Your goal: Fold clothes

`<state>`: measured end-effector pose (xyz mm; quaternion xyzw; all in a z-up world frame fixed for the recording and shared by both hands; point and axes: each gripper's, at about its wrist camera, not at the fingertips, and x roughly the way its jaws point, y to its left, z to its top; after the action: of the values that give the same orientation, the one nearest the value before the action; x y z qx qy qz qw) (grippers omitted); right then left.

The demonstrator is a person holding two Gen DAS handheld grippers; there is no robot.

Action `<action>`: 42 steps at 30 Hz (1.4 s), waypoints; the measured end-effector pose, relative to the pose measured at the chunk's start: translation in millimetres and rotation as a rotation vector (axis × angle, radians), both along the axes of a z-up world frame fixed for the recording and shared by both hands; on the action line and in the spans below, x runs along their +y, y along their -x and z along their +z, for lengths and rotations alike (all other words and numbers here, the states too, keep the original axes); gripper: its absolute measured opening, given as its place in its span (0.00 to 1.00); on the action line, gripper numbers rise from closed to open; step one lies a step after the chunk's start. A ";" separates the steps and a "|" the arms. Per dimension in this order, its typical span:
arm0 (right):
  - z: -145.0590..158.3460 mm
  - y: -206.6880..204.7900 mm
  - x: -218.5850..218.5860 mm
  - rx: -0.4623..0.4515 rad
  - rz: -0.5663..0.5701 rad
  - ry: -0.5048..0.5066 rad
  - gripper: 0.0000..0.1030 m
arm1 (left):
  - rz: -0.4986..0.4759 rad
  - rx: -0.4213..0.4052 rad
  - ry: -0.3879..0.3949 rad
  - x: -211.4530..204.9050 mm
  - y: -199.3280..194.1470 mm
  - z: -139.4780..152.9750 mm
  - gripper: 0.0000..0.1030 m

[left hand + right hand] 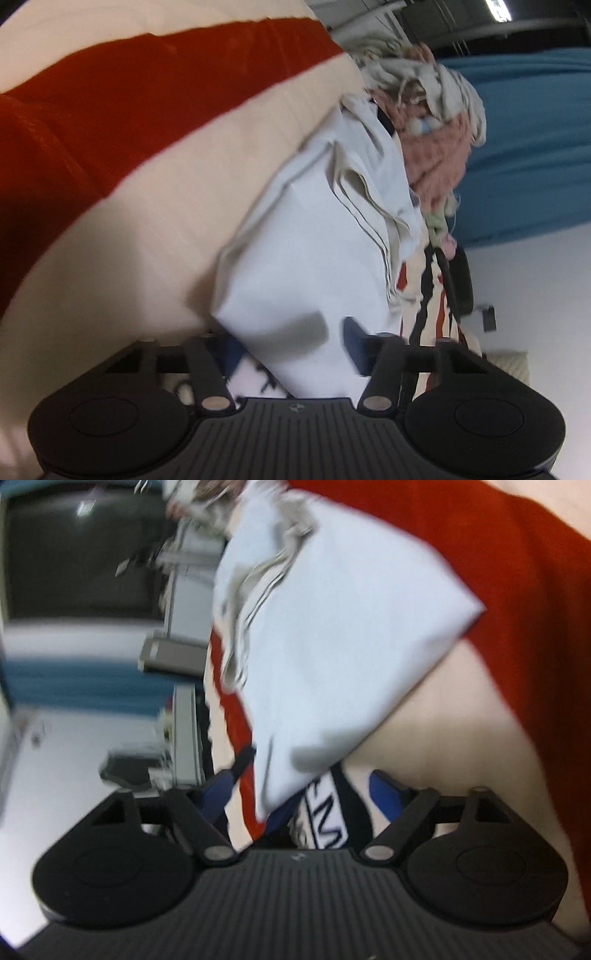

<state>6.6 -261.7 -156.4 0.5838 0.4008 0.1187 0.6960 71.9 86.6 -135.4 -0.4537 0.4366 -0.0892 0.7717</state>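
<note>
The white garment (295,280) lies on a cream cloth with a broad red stripe (129,110), and its near corner reaches down between the fingers of both grippers. In the left wrist view the left gripper (291,354) has its blue pads spread wide, with the white corner passing between them, so I judge it released, or not yet closed, on the fabric. The right gripper (306,797) also stands spread, with the white corner and a black-and-white printed piece (328,819) between its fingers; nothing looks pinched. The risk is a grasp of the wrong layer: if either gripper closes now, it may catch the printed piece or the striped cloth together with the garment and drag them into the fold. Behind the garment, a heap of unfolded clothes (424,122) lies close to its far edge, so a wide swing could pull it in. The right view is blurred, so layer edges there are uncertain.
</note>
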 end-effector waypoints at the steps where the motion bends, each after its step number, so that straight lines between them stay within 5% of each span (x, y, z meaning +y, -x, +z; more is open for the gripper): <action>1: -1.6 1.9 -5.0 0.012 -0.041 -0.001 0.66 | 0.003 -0.002 -0.005 0.1 -0.5 -0.4 0.26; 3: -4.9 5.7 -15.1 0.037 -0.123 -0.004 0.54 | 0.007 -0.023 -0.003 0.7 -1.6 1.5 0.14; 8: -8.9 14.2 -37.2 0.069 -0.313 0.083 0.37 | -0.003 -0.067 -0.021 -6.3 -10.5 9.5 0.09; 16: 2.0 6.5 -38.9 0.008 -0.328 0.212 0.11 | -0.032 -0.197 -0.051 -9.2 0.3 32.6 0.06; 23: 63.4 29.2 -40.5 -0.274 -0.327 0.350 0.09 | -0.056 -0.392 -0.109 -12.1 44.6 79.3 0.05; 28: 106.5 80.7 -41.3 -0.454 -0.333 0.446 0.08 | -0.052 -0.523 -0.169 -18.7 103.8 107.1 0.05; 37: 100.8 178.9 -36.8 -0.508 -0.360 0.508 0.08 | -0.054 -0.593 -0.228 -21.5 206.7 108.5 0.05; 42: 109.7 163.2 -39.5 -0.527 -0.393 0.529 0.08 | -0.083 -0.592 -0.260 -30.8 187.8 128.7 0.05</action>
<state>-156.6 -301.2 -46.7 0.4000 0.1068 0.0219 0.9100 -116.0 55.8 -6.7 -0.2875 0.2194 -0.1922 0.9123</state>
